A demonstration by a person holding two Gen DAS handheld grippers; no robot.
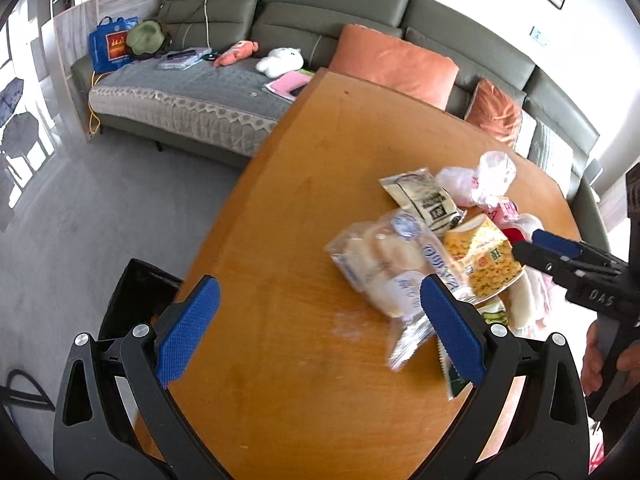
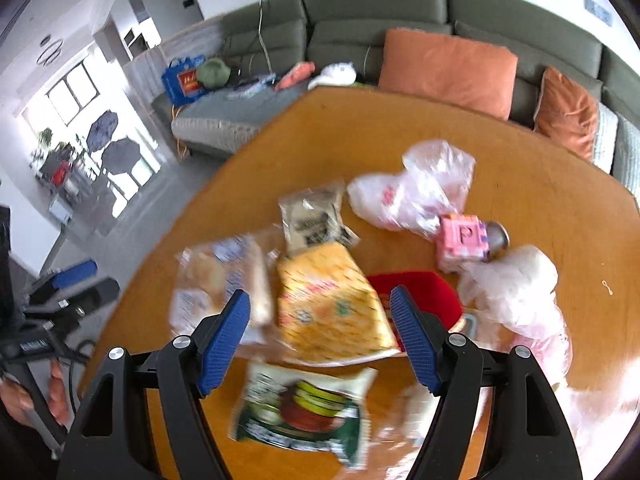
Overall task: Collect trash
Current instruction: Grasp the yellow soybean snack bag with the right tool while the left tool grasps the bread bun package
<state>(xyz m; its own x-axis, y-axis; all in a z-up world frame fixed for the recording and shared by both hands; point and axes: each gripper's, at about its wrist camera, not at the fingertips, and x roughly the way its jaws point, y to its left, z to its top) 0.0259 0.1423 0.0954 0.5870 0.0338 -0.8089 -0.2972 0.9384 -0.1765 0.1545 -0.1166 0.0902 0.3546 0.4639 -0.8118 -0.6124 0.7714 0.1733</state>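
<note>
Bare wood fills the worktop (image 1: 280, 208) toward its left edge, with grey floor beyond. The trash pile (image 1: 440, 240), crumpled wrappers and plastic bags, sits centre-right. Left tongs (image 1: 320, 320) and right tongs (image 2: 320, 336) both gape, gripping nothing.

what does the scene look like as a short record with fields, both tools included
surface: round orange-brown wooden table
trash pile: clear plastic bread bag, yellow patterned snack packet, green printed snack packet, white grey-labelled pouch, crumpled white plastic bags, pink printed carton
left tool: open, holding nothing, beside the bread bag
right tool: open, holding nothing, over the yellow packet
bin: black bin on the floor at the table edge
background: grey-green sofa
</note>
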